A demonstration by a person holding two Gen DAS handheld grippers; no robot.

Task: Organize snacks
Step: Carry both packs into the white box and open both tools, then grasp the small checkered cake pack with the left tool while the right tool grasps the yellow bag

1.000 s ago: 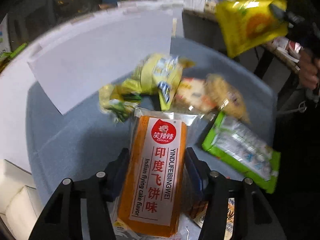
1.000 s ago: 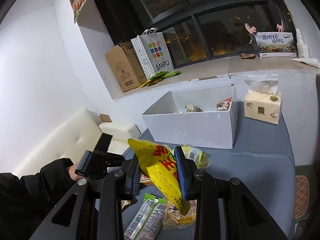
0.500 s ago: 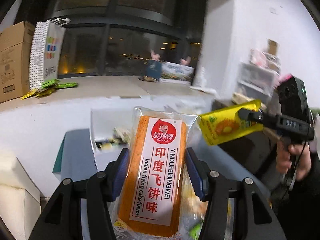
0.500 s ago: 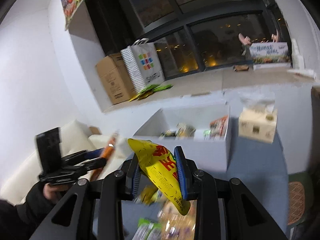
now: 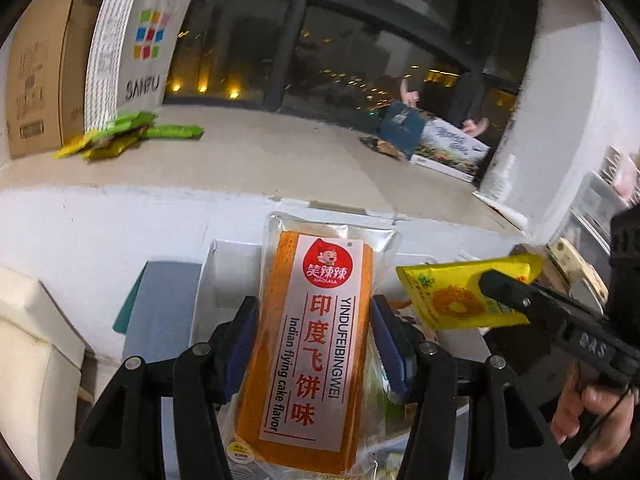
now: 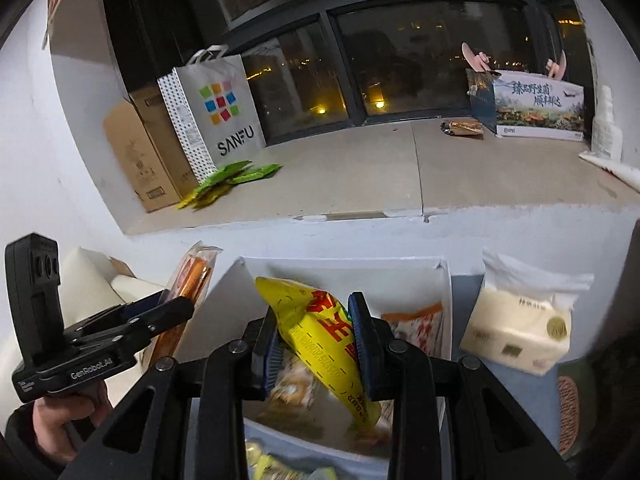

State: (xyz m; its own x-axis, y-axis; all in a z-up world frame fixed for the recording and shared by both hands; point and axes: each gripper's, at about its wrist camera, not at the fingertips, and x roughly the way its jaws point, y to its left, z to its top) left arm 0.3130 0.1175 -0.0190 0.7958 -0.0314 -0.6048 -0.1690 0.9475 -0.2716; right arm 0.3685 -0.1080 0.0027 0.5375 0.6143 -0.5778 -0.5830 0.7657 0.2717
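My left gripper (image 5: 314, 344) is shut on an orange "Indian flying cake flavor" snack pack (image 5: 308, 352), held upright above the white box (image 5: 228, 268). My right gripper (image 6: 316, 344) is shut on a yellow snack bag (image 6: 320, 332) over the same white box (image 6: 440, 280), which holds several snack packets (image 6: 416, 320). The left view shows the right gripper (image 5: 496, 284) with the yellow bag (image 5: 460, 296) at right. The right view shows the left gripper (image 6: 160, 316) with the orange pack (image 6: 192, 280) at left.
A tissue pack (image 6: 520, 320) stands right of the box on the blue-grey table (image 6: 508, 384). Loose snacks (image 6: 272, 464) lie in front of the box. A windowsill behind holds a SANFU bag (image 6: 216, 120), a cardboard box (image 6: 140, 152) and green packets (image 6: 236, 176). A white sofa (image 5: 28, 360) is at left.
Both grippers have moved forward and closer to the white box with their snacks held. The box now lies right under the right gripper.
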